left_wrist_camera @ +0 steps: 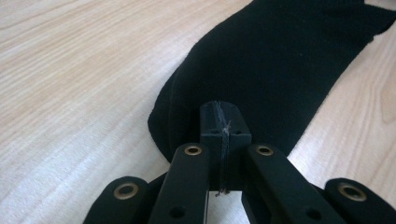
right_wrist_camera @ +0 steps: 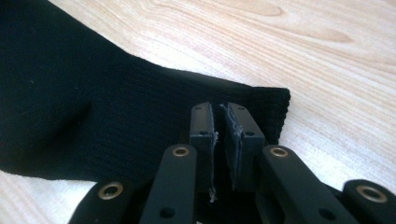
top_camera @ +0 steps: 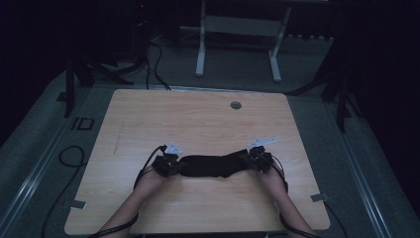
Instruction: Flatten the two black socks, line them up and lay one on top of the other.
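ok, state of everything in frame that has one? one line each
black sock: lying flat on the table, stretched lengthwise between the two grippers.
left gripper: jaws closed together over the sock's rounded end; whether fabric is pinched can't be told.
right gripper: jaws nearly together with a slim gap, over the sock's ribbed end; grip can't be told.
wooden table: carrying the sock.

The high view looks forward and down on the whole bench [top_camera: 198, 124] from well above the person's side. Each gripper view rides low and close behind its own tongs (nearly at bench level), and all three share the black sock [top_camera: 210, 166].
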`<state>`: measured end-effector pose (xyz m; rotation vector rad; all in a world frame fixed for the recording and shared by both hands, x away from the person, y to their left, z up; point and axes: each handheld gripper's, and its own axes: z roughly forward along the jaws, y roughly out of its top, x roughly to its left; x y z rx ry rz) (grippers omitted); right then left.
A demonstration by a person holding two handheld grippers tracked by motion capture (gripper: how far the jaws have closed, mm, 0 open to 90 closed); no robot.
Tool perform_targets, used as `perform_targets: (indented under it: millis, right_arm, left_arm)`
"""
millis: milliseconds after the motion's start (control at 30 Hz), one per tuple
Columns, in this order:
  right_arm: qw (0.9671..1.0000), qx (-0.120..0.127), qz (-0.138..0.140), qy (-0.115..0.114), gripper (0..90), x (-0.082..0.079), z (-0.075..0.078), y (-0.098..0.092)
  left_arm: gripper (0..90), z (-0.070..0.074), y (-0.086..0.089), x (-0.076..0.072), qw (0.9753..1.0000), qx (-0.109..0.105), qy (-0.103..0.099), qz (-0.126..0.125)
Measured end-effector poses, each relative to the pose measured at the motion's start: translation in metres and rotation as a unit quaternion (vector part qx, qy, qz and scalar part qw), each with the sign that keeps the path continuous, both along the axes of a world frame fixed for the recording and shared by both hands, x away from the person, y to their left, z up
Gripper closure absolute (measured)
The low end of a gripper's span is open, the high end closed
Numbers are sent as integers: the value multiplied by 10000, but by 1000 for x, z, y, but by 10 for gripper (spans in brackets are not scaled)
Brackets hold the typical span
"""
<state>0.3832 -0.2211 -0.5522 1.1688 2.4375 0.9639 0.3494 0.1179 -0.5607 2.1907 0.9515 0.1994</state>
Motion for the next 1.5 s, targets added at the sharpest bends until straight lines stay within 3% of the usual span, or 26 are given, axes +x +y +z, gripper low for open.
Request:
perform_targets:
  millis: [400, 533, 667, 700, 733, 767, 833, 933, 1033, 1133, 1233, 1300, 1500]
  right_arm:
    - [10000, -47, -23, -37, 775, 2, 1, 4]
    - [9998, 100, 72, -142, 719, -4, 7, 6]
    - [9992, 275, 156, -250, 534, -8, 16, 4]
    - [9992, 275, 156, -250, 534, -8, 16, 4]
    - [9990, 302, 145, -292, 488, -9, 18, 3]
    - [9983, 384, 110, -429, 395, -12, 22, 0]
    - [9977, 435, 60, -521, 310, -14, 25, -2]
    - [9971, 504, 103, -563, 156, -16, 26, -6]
    - [9971, 466, 124, -597, 139, -19, 25, -10]
    - [9970, 462, 139, -599, 136, -19, 23, -15]
    - [9967, 477, 200, -625, 136, -20, 21, -19]
    - [9968, 436, 187, -646, 134, -22, 19, -22]
    - [9972, 419, 133, -610, 123, -25, 13, -32]
  left_arm:
    - [885, 2, 1, 4, 10000, -65, 43, -27]
    - [714, 13, 6, -1, 9993, -295, -120, -203]
    - [536, 22, 9, -10, 9985, -440, -235, -237]
    - [473, 22, 9, -10, 9985, -440, -235, -237]
    - [473, 24, 9, -14, 9979, -499, -275, -315]
    - [385, 23, 9, -16, 9979, -498, -317, -268]
    - [255, 22, 10, -20, 9980, -458, -390, -204]
    - [154, 21, 13, -23, 9977, -483, -457, -103]
    - [151, 22, 18, -26, 9973, -508, -523, -13]
    - [133, 23, 20, -32, 9952, -469, -856, 100]
    - [122, 22, 23, -37, 9947, -520, -877, 124]
    - [122, 21, 26, -39, 9943, -445, -960, 129]
    - [121, 15, 35, -43, 9947, -437, -901, 218]
